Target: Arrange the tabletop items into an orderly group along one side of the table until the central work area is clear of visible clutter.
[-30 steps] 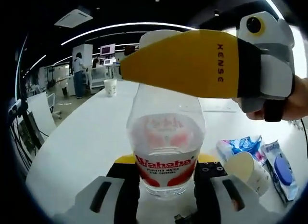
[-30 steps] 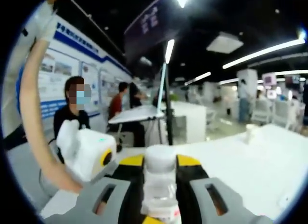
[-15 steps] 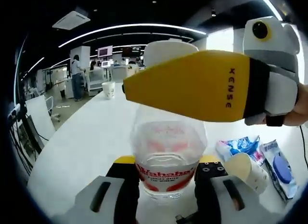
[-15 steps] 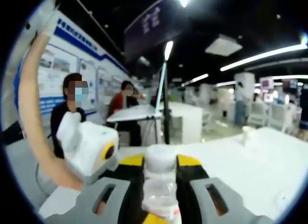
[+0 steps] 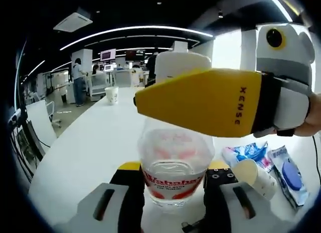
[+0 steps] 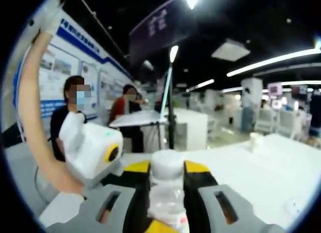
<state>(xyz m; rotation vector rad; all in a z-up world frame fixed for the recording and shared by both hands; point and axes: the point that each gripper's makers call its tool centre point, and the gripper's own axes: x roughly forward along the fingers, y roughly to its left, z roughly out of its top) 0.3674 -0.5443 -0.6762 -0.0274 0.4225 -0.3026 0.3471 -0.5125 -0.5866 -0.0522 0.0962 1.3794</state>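
Both grippers clamp one water bottle (image 5: 174, 163), left gripper (image 5: 173, 185) at its base, right gripper (image 6: 167, 185) at its cap, while snack packets (image 5: 281, 168) and a paper cup (image 5: 256, 177) (right of the left jaws) look unsorted.

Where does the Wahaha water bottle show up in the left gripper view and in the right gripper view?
Left gripper view: the water bottle stands at centre bottom between the left gripper jaws, its white cap above the right gripper.
Right gripper view: its neck and cap sit at bottom centre between the right gripper jaws.
Shared landmark: the distant paper cup on the white table.
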